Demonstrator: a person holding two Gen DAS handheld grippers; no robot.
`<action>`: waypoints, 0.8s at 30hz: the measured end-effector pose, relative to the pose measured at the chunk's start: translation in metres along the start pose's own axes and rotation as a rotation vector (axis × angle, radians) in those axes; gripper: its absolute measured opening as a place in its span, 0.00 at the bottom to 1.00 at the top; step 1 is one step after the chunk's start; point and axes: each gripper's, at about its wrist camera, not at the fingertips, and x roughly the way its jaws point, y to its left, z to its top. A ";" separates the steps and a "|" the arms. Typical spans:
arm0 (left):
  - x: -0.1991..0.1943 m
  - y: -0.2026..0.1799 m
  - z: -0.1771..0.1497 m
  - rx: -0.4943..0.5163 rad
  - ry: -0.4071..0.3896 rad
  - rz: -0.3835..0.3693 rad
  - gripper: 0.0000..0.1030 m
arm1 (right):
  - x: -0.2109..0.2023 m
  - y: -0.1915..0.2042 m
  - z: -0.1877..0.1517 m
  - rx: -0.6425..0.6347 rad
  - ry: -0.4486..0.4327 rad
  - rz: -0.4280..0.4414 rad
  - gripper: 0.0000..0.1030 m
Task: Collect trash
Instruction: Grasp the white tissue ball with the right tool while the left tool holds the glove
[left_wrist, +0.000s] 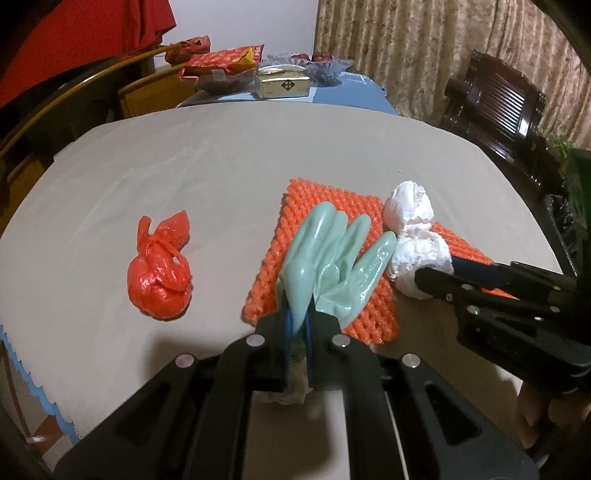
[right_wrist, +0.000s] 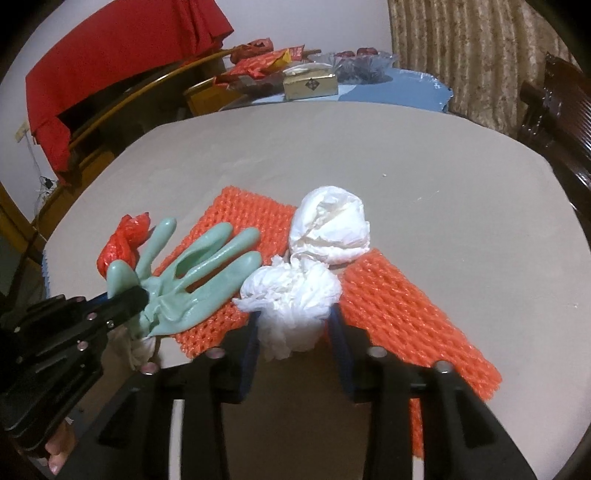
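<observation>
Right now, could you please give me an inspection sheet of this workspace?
Surface: beige table cover, blue scalloped cloth under it.
Job's things: green rubber glove; two white tissue wads, near one, far one; tied red plastic bag; two orange foam nets, one under the glove, one to the right.
Clutter: far end holds gold box, snack packets, glass bowls.
Grippers: left tongs shut on the glove; right tongs astride the near wad, jaws apart.
Cables: wires by the wall.
Surroundings: red cloth, curtain, dark wooden chair.
</observation>
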 end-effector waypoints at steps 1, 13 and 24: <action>-0.001 0.000 0.000 0.000 -0.002 0.001 0.05 | 0.000 0.000 0.000 -0.005 0.003 0.007 0.26; -0.043 -0.018 0.012 -0.003 -0.053 0.011 0.05 | -0.061 -0.015 0.007 0.002 -0.067 0.027 0.20; -0.098 -0.058 0.007 0.001 -0.072 0.035 0.05 | -0.141 -0.044 -0.002 0.020 -0.129 0.013 0.20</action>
